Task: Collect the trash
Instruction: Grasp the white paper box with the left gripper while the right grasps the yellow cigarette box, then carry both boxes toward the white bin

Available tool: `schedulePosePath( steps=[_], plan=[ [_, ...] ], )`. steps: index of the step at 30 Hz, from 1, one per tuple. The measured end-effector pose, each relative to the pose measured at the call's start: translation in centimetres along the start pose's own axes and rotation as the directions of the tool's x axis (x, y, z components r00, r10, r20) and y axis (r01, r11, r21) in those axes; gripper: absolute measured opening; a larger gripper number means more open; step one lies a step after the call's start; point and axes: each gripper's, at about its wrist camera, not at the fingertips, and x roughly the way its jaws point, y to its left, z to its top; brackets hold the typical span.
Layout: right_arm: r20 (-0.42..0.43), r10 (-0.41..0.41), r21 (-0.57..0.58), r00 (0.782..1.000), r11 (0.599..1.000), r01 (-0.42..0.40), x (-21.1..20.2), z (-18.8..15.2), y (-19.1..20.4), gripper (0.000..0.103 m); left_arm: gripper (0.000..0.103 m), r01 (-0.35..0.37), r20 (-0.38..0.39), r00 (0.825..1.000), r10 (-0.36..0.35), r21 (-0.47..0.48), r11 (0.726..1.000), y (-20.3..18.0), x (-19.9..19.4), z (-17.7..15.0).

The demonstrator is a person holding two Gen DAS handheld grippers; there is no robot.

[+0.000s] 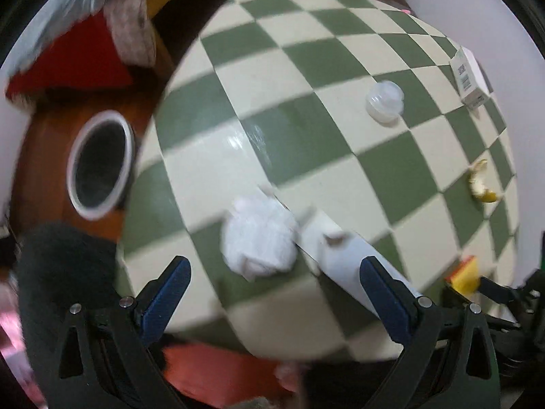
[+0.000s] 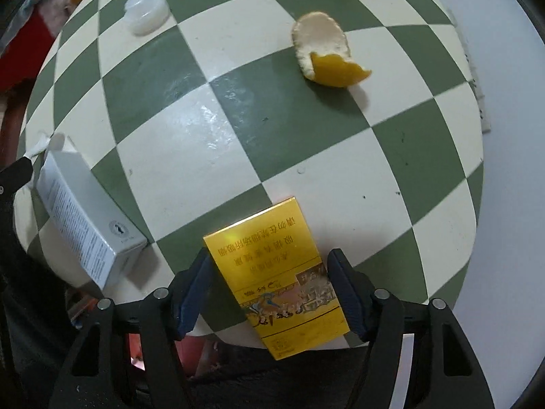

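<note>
My right gripper points down at the green-and-cream checked table. Its blue pads press the two long edges of a flat yellow cigarette box, which lies at the near edge. My left gripper hangs open over a crumpled white paper ball. The ball sits between the fingers without touching either one. A long white carton lies beside the ball, partly behind the right finger. The same white carton shows at the left of the right wrist view.
A white plastic cap, an orange peel and a small barcode box lie farther out on the table. On the brown floor left of the table stands a white-rimmed bin with a dark inside. Red and grey fabric lies beyond it.
</note>
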Motion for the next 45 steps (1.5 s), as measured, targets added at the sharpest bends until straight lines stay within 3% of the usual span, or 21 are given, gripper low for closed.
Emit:
schedulePosePath(
  steps=[2,4,8,9,10,11,12,14,16,19,22,26,29,31,34,39,45],
  plan=[
    [0.047,-0.042,0.030,0.998,0.999,0.040,-0.4,0.1,-1.1,0.067,0.101,0.054,-0.044,0.997,-0.057,-0.054,0.997,-0.4,0.0,-0.7],
    [0.081,-0.038,0.119,0.996,0.992,0.028,-0.9,0.1,-3.4,0.067,0.100,0.094,-0.079,0.992,-0.100,-0.084,0.992,-1.1,0.3,-1.1],
    [0.060,-0.020,0.219,0.998,0.976,0.007,-0.8,-0.1,-6.8,0.067,0.100,0.190,-0.164,0.962,-0.216,-0.161,0.968,-2.9,2.4,-0.8],
    [0.048,-0.015,0.232,0.999,0.973,0.004,-0.7,-0.2,-7.4,0.068,0.094,0.202,-0.171,0.957,-0.233,-0.176,0.963,-3.3,2.9,-0.6],
    [0.025,-0.003,0.247,1.000,0.969,-0.004,-0.4,-0.2,-8.0,0.068,0.076,0.206,-0.175,0.955,-0.239,-0.185,0.961,-3.8,3.4,-0.4],
    [0.016,0.013,0.262,1.000,0.965,-0.016,-0.3,-0.3,-8.4,0.071,0.066,0.202,-0.181,0.955,-0.237,-0.189,0.961,-4.3,3.8,-0.1],
    [0.018,0.033,0.285,0.999,0.958,-0.037,-0.4,-0.4,-9.0,0.079,0.048,0.194,-0.181,0.957,-0.228,-0.186,0.963,-4.7,4.0,0.1],
    [0.040,0.059,0.315,0.997,0.947,-0.069,-0.9,-0.6,-10.1,0.083,0.042,0.204,-0.138,0.965,-0.222,-0.133,0.970,-5.9,3.7,0.2],
    [0.058,0.072,0.326,0.996,0.941,-0.087,-1.5,-1.1,-11.0,0.083,0.040,0.180,-0.096,0.979,-0.179,0.005,0.984,-7.9,3.1,0.3],
    [0.048,0.069,0.311,0.996,0.947,-0.080,-1.8,-1.8,-12.0,0.083,0.039,0.156,-0.073,0.987,-0.146,0.152,0.976,-10.2,3.1,0.4],
    [0.036,0.053,0.290,0.998,0.955,-0.061,-1.8,-2.6,-12.8,0.083,0.038,0.135,-0.088,0.989,-0.117,0.235,0.963,-11.6,3.8,0.7],
    [0.057,0.077,0.263,0.995,0.961,-0.089,-0.3,-1.6,-9.8,0.083,0.036,0.090,-0.083,0.994,-0.066,0.330,0.940,-13.3,4.4,0.4],
    [0.056,0.062,0.234,0.996,0.969,-0.074,-0.1,-1.2,-9.0,0.083,0.036,0.069,-0.064,0.997,-0.049,0.361,0.930,-14.2,4.2,-0.2],
    [0.056,0.056,0.218,0.997,0.974,-0.067,0.2,-1.2,-8.3,0.077,0.034,0.053,-0.046,0.998,-0.039,0.378,0.924,-14.9,4.1,-0.8],
    [0.077,-0.010,0.188,0.997,0.982,-0.005,-0.2,-1.8,-6.6,0.075,0.033,0.053,-0.033,0.999,-0.043,0.377,0.925,-15.1,3.9,-1.2],
    [0.123,-0.021,0.196,0.992,0.981,-0.003,-1.3,-2.9,-5.2,0.064,0.033,0.052,-0.022,0.999,-0.047,0.379,0.924,-15.0,3.9,-1.5],
    [0.132,-0.026,0.194,0.991,0.981,0.000,-1.4,-3.3,-4.7,0.063,0.033,0.049,-0.015,0.999,-0.047,0.385,0.921,-14.8,3.7,-1.6]
  ],
)
